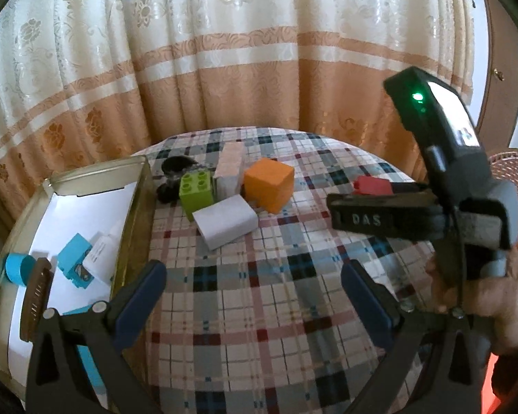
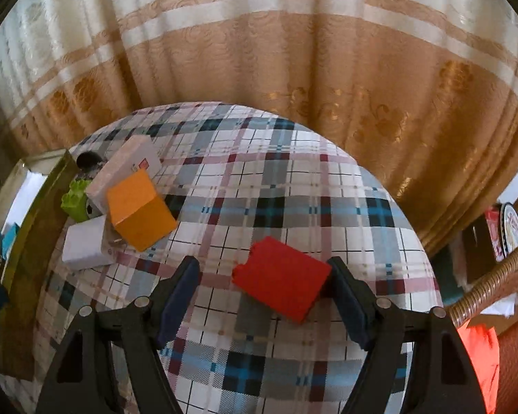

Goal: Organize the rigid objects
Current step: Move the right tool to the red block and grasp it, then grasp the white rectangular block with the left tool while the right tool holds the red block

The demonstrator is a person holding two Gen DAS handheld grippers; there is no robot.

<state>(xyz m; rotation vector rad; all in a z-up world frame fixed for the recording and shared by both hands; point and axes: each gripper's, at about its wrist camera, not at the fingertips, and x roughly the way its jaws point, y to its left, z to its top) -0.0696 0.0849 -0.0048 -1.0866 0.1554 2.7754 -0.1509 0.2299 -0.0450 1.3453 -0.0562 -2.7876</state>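
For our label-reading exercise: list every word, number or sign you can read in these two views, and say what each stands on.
"DAS": raised letters on the right gripper, seen from the left wrist.
Small white bottle in the tray: printed label, too small to read.
Pale carton: red mark, too blurred to read.
Nothing else is legible.

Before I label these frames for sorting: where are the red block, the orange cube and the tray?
red block [image 2: 281,277], right wrist view, top face.
orange cube [image 1: 271,174], left wrist view, top face.
tray [image 1: 134,207], left wrist view, right wall.
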